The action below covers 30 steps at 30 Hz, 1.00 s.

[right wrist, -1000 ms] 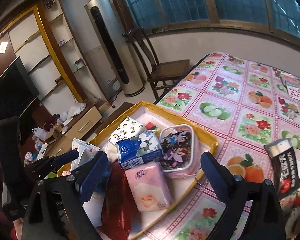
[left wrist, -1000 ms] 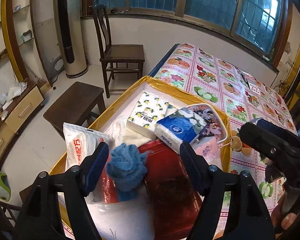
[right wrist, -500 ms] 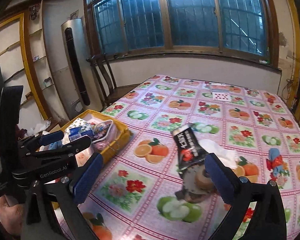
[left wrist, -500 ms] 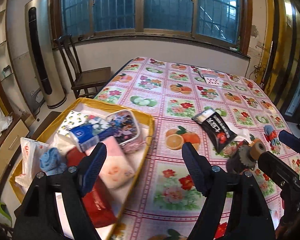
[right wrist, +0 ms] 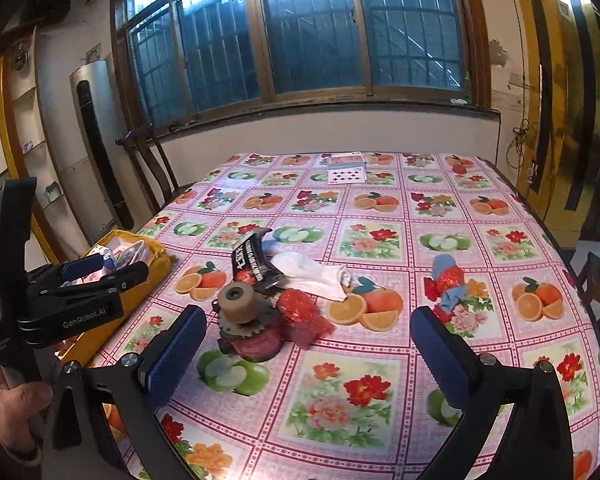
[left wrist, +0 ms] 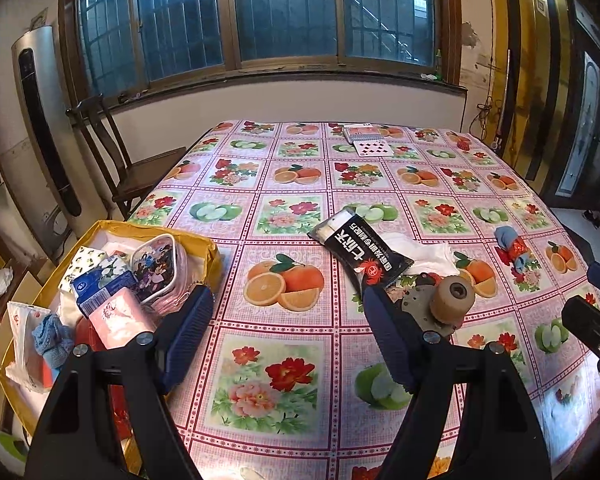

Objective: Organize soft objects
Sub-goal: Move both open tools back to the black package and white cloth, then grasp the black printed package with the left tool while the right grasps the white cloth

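A barred window [left wrist: 288,12] runs along the far wall above a tabletop [left wrist: 292,184] covered in a pink oilcloth printed with oranges, apples and flowers. At the tabletop's left edge sits a yellow tray [left wrist: 210,254] packed with soft things: a pink tissue pack [left wrist: 118,316], a blue tissue pack [left wrist: 100,286], a patterned pouch [left wrist: 160,264] and a blue knitted cloth [left wrist: 52,340]. Out on the oilcloth lie a black snack packet [left wrist: 364,254] overlapping a white cloth [right wrist: 312,274], a red mesh bundle [right wrist: 302,314] just beside a brown roll on a toothed dispenser [right wrist: 240,312], and, well apart to the right, a blue-and-red soft toy [right wrist: 448,284]. The left gripper [left wrist: 290,338] hovers over the tabletop with its jaws wide apart and empty. The right gripper [right wrist: 306,358] is likewise spread wide, holding nothing, pointed toward the roll and the mesh bundle.
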### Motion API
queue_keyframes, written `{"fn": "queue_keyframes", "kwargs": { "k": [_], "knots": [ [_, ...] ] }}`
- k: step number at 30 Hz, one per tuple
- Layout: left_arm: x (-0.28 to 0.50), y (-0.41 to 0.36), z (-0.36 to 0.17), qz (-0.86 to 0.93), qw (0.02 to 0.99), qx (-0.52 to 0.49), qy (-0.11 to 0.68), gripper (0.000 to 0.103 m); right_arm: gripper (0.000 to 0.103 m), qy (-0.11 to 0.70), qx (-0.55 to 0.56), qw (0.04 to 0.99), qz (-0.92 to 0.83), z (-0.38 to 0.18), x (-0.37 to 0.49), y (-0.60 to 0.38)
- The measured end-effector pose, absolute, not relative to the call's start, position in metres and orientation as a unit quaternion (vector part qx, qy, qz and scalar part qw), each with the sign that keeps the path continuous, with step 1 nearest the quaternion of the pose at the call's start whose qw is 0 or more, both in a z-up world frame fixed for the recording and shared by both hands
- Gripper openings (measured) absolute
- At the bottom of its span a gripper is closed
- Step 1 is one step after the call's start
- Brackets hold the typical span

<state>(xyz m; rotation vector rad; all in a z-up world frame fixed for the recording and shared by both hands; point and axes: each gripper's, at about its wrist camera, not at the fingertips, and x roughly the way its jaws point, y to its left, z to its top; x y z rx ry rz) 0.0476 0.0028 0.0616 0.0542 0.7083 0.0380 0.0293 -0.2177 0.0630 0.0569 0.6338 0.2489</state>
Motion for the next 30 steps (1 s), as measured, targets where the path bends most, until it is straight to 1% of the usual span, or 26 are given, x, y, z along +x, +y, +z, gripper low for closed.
{"fn": "queue_keyframes", "kwargs": {
  "k": [5,14,17,20,25,30],
  "knots": [
    [0.065,0.003,0.056,0.012,0.93,0.022,0.366,0.078,0.103,0.319,0.047,0.94,0.109,0.056,0.039,-0.244],
    [0.131,0.03,0.052,-0.005,0.899,-0.051,0.435,0.078,0.103,0.345,0.064,0.93,0.113,0.049,0.075,-0.262],
    [0.153,0.029,0.037,-0.039,0.873,-0.09,0.477,0.078,0.103,0.363,0.077,0.919,0.133,0.048,0.097,-0.264],
    [0.174,0.018,0.019,-0.069,0.852,-0.108,0.508,0.078,0.103,0.377,0.075,0.913,0.134,0.047,0.116,-0.266],
    [0.207,0.002,-0.003,-0.085,0.829,-0.14,0.534,0.077,0.103,0.39,0.078,0.908,0.133,0.038,0.132,-0.27],
    [0.231,-0.016,-0.019,-0.091,0.816,-0.146,0.553,0.077,0.103,0.414,0.072,0.893,0.161,0.025,0.162,-0.261]
  ]
}}
